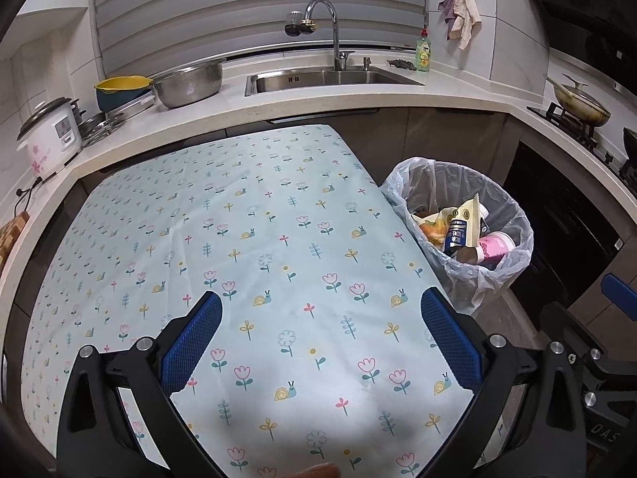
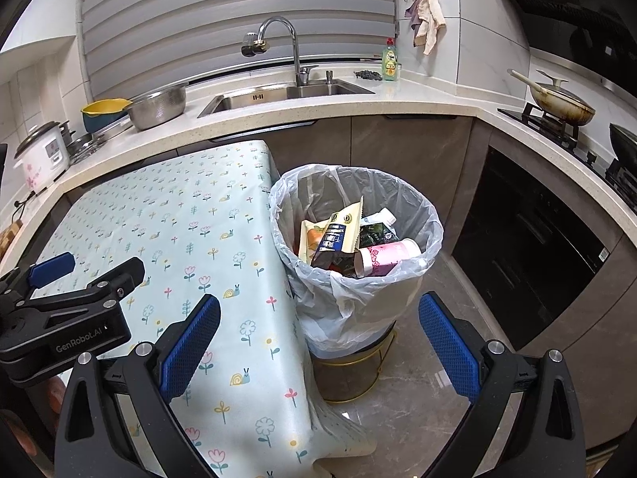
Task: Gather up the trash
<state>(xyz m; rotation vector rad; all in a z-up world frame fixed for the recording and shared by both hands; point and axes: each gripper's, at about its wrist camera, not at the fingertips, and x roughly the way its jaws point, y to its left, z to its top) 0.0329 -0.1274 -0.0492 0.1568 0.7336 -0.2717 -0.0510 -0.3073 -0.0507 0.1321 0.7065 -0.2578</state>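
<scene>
Pink cup (image 2: 388, 259) on its side in bin (image 2: 432, 223), mouth leftward

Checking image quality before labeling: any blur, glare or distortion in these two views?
Left wrist: strong fisheye bend on the counter edge, soft shadow on the tablecloth at the bottom, blurred fingertip at the lower edge. Right wrist: same bend, glare on the floor tiles, trash bin contents sharp.
</scene>
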